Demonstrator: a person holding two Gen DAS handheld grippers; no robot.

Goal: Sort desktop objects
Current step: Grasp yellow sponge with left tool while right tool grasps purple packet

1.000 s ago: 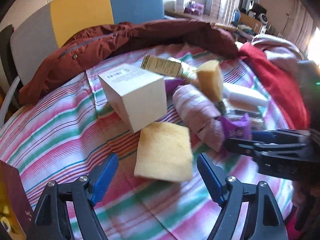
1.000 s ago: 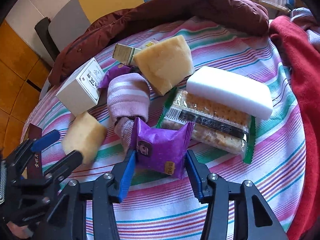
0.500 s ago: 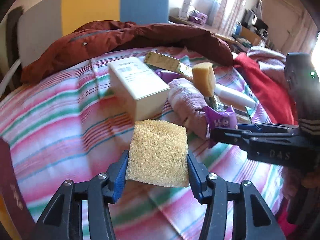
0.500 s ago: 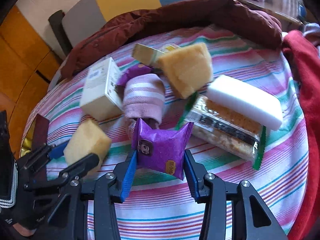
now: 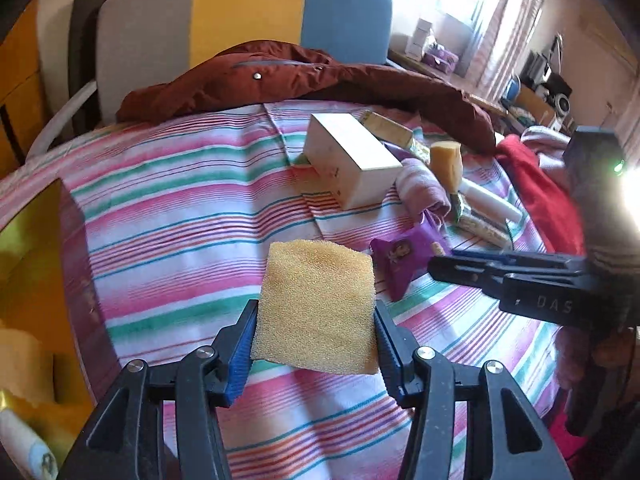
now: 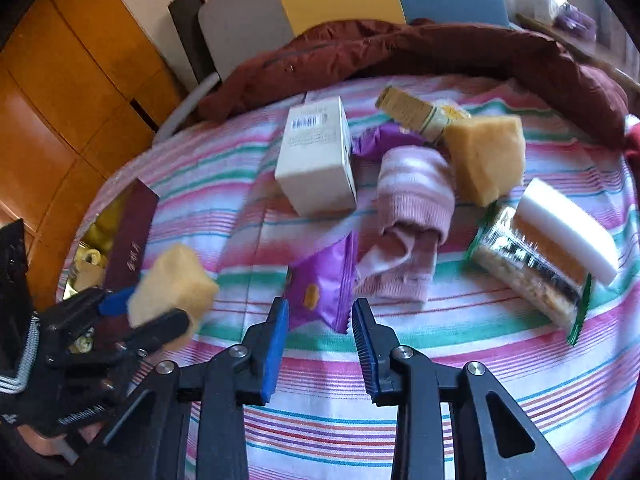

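The left gripper pinches a yellow sponge block by its two side faces, blue pads pressed into the foam, and holds it clear of the striped tablecloth, near the cloth's left edge, presumably to carry it away from the clutter. The right gripper has its fingers parted around the near end of a purple snack packet (whether the pads touch the foil I cannot tell; it looks released or not yet squeezed). The packet lies just in front of the white carton, against a rolled pink sock. Right of the carton sit a second sponge, a cracker pack and a white eraser block.
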